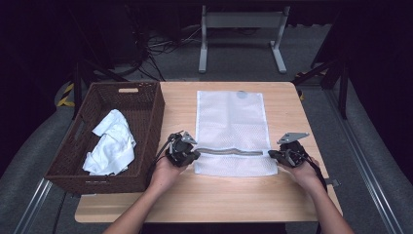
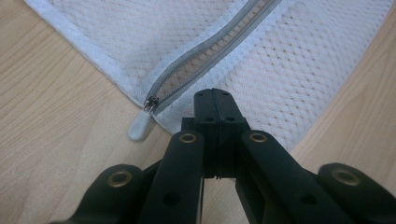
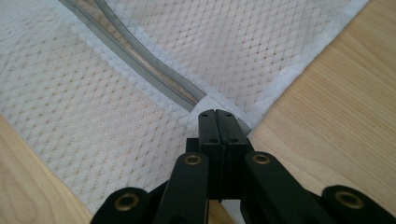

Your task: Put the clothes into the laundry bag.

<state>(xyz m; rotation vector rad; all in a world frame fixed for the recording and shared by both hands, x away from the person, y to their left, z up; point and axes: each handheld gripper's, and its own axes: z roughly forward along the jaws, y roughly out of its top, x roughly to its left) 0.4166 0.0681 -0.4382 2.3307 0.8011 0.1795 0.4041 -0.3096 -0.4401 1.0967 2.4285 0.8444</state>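
Dark floor surrounded the wooden table [image 1: 229, 195], where a white mesh laundry bag [image 1: 231, 117] lay flat mid-table. Left gripper [image 1: 196, 155] and right gripper [image 1: 271, 154] had both jaws clamped together at the bag's zipper [image 1: 233, 151] ends, near the front edge; whether they pinched mesh was unclear.

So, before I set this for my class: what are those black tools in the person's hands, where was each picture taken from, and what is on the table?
A person holds a hand-held gripper in each hand: the left gripper and the right gripper. The high view looks down from above the wooden table. The two gripper views come from cameras riding on each tool, looking along its black fingers. On the table lies a white mesh laundry bag with a grey zipper, partly open. Beside it stands a brown wicker basket holding white clothes. Both grippers are closed at the bag's zipper ends, apparently pinching the mesh there. The zipper pull lies near the left one.
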